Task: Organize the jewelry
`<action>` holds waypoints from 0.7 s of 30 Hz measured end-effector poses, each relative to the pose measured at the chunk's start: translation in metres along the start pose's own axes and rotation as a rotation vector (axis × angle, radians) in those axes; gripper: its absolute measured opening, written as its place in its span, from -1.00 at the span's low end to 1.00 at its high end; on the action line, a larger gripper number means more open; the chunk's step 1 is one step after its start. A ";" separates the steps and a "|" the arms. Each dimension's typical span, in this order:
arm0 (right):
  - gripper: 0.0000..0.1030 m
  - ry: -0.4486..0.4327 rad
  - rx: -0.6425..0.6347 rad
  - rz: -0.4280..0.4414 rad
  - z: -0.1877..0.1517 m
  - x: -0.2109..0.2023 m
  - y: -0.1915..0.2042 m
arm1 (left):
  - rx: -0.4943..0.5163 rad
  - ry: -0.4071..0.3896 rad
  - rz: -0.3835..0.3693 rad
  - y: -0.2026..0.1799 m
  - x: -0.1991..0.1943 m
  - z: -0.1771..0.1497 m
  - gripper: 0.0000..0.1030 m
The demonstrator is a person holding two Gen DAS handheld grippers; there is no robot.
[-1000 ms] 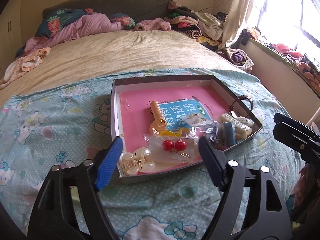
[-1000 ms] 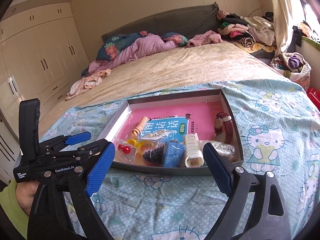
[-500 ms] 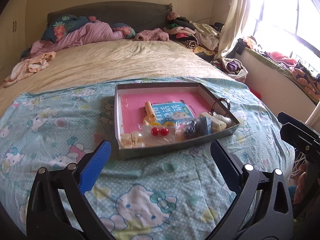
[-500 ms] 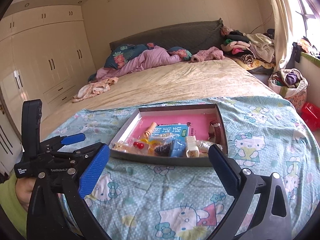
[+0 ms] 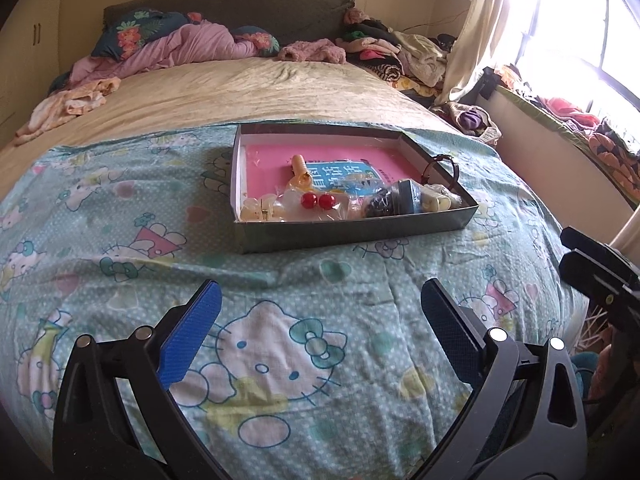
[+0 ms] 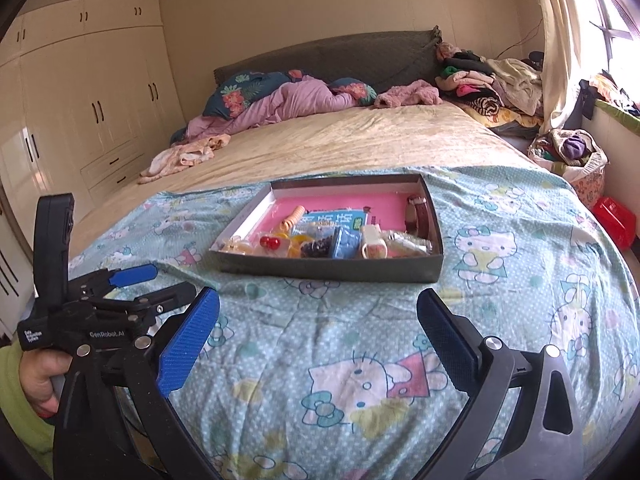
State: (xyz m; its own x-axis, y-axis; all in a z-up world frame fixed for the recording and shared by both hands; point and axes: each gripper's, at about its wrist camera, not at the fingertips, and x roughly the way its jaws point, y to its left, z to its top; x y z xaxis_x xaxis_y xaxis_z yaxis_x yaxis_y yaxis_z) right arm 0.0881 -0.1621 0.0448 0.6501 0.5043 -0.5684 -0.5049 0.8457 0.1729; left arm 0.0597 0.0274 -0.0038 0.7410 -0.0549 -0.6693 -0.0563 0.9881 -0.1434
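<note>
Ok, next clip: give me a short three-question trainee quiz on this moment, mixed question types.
1. True or false: the left gripper holds a piece of jewelry between its fingers.
2. Multiple choice: the red bead pair lies (A) on the blanket outside the box, (B) in the box near its front wall, (C) on the pillows.
3. Fill in: the watch with the dark strap leans against the box's ____ wall, seen from the right wrist view.

Key: 1 false, both it and the right gripper are open and empty over the blanket; 2 B; 3 right.
</note>
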 end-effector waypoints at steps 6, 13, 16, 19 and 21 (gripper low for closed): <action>0.91 0.013 0.005 -0.001 -0.003 0.002 -0.002 | 0.009 0.002 0.001 -0.003 -0.001 0.000 0.81; 0.91 0.015 0.003 0.000 -0.004 0.003 -0.001 | 0.013 0.006 0.003 -0.005 -0.002 -0.001 0.81; 0.91 0.016 0.003 0.000 -0.004 0.004 -0.001 | 0.017 0.008 0.006 -0.008 -0.002 -0.001 0.81; 0.91 0.017 0.003 0.001 -0.005 0.003 0.000 | 0.015 0.009 0.007 -0.008 -0.003 -0.001 0.81; 0.91 0.018 0.003 0.001 -0.005 0.004 0.000 | 0.018 0.009 0.008 -0.008 -0.003 -0.002 0.81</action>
State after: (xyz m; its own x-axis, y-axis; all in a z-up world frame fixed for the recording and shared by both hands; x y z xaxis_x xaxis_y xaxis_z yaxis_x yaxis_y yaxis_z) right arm 0.0878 -0.1613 0.0387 0.6392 0.5020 -0.5826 -0.5038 0.8457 0.1760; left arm 0.0569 0.0198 -0.0021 0.7347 -0.0479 -0.6767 -0.0506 0.9909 -0.1250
